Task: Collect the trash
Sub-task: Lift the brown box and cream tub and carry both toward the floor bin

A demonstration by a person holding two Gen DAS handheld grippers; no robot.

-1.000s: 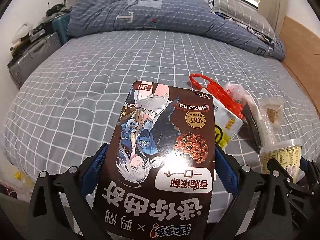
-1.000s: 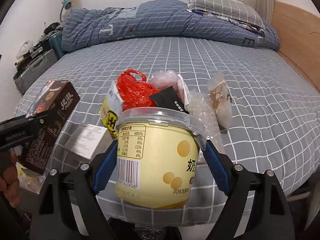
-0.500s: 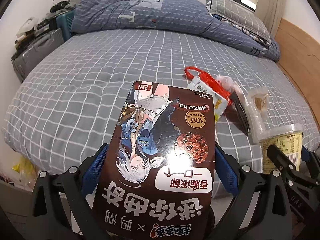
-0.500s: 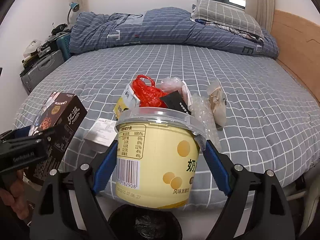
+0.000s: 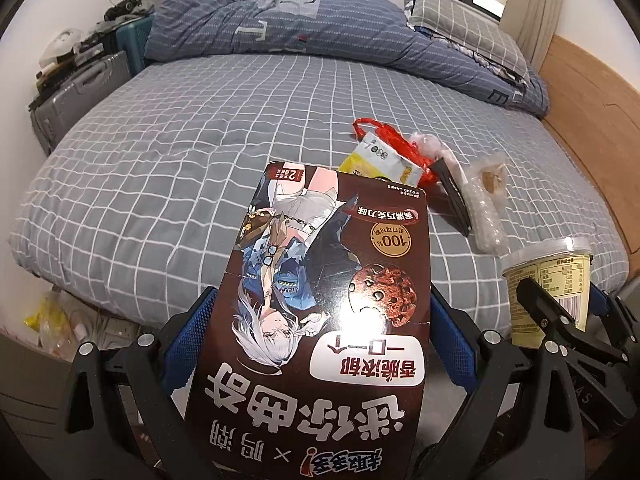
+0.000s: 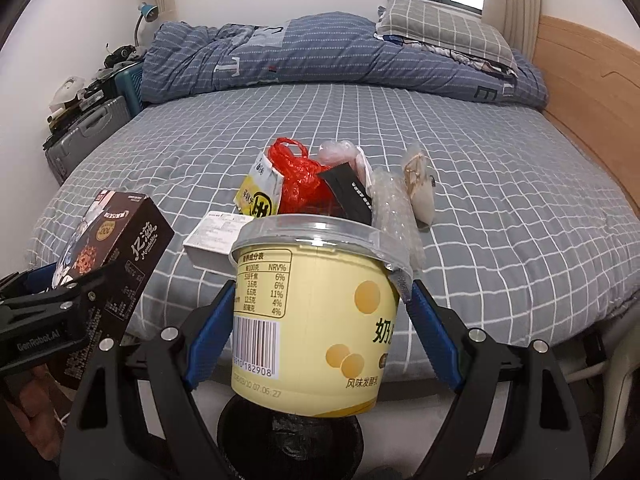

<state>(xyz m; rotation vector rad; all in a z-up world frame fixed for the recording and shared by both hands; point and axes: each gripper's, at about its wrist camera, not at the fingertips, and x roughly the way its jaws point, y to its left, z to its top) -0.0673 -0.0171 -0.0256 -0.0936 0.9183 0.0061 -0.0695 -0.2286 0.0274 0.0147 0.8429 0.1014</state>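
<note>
1. The left gripper [image 5: 320, 340] has its jaws clenched on a brown cookie box [image 5: 320, 312], blue pads against both long sides; the box lies flat between them, its printed face up.
2. The right gripper [image 6: 316, 320] has its jaws set wide and grasping a pale yellow cup [image 6: 316, 316] by its sides. The cup stands upright with a clear lid on.
3. From the right wrist view, the box [image 6: 116, 264] and the left gripper sit at 9 o'clock of the cup, and part of a hand [image 6: 32, 412] shows below them.
4. From the left wrist view, the cup [image 5: 552, 280] is at 3 o'clock of the box, just off the bed's near edge.
5. Directly under the cup, at 6 o'clock, is a round black bin [image 6: 288, 440] with a dark liner.
6. More trash lies on the grey checked bed [image 6: 500, 208], at 12 o'clock of the cup: a red bag [image 6: 300, 176], a yellow packet [image 6: 260, 196] touching it, a black wrapper [image 6: 352, 192], crumpled clear plastic [image 6: 394, 208] and a small clear pouch [image 6: 420, 188].
7. A white paper slip [image 6: 216, 236] lies flat at 10 o'clock of the cup.
8. A rolled blue duvet [image 6: 320, 52] and a grey pillow [image 6: 440, 28] lie at the bed's far end.
</note>
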